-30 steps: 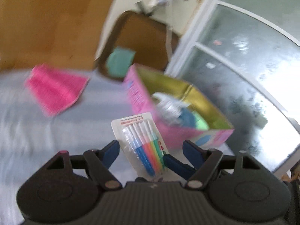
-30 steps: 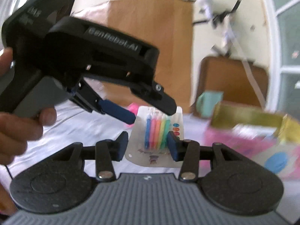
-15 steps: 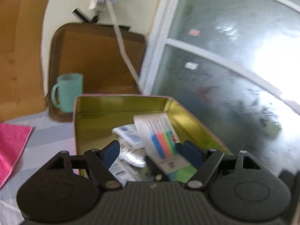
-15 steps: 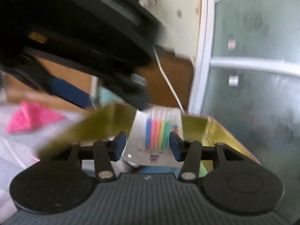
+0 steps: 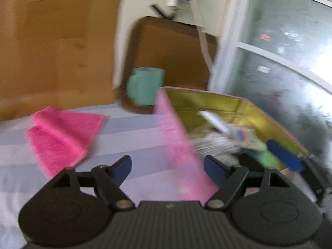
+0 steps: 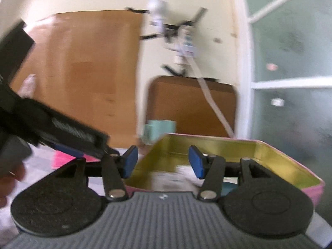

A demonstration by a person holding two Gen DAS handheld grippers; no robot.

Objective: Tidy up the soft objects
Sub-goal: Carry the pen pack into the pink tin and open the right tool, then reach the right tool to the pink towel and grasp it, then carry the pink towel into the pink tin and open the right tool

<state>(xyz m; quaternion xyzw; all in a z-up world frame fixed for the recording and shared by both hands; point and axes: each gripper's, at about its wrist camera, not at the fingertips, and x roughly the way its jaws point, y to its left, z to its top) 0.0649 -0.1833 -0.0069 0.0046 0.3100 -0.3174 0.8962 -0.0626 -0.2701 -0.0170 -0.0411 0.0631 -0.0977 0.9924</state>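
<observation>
L gripper (image 5: 167, 165) jaws spread and opening, nothing pinched: only the pink outer wall of the tin (image 5: 178, 145) runs up thru the gap, blurred, w/ striped tablecloth (image 5: 128, 128) behind it. Marker pack (image 5: 232, 130) lies inside the tin, tilted, up at approx 1 o'clock from the L fingertips, well clear of both pads, resting on silvery wrappers & other small stuff I can't make out. Pink cloth (image 5: 62, 137) sits folded on the tablecloth at approx 10 o'clock from the L fingers, apart from them. Teal mug (image 5: 145, 88) at 12, just behind the tin's far corner, in front of a brown board. R gripper (image 6: 162, 161) also spread, nothing between pads; thru its gap you see the tin's gold inside (image 6: 207, 147) and papers on its floor. In R view the L gripper's black body comes in from 9 o'clock, a hand (image 6: 10, 178) on it at the edge; a blue R finger (image 5: 284, 158) shows at 3 o'clock in L view, over the tin's near end.
</observation>
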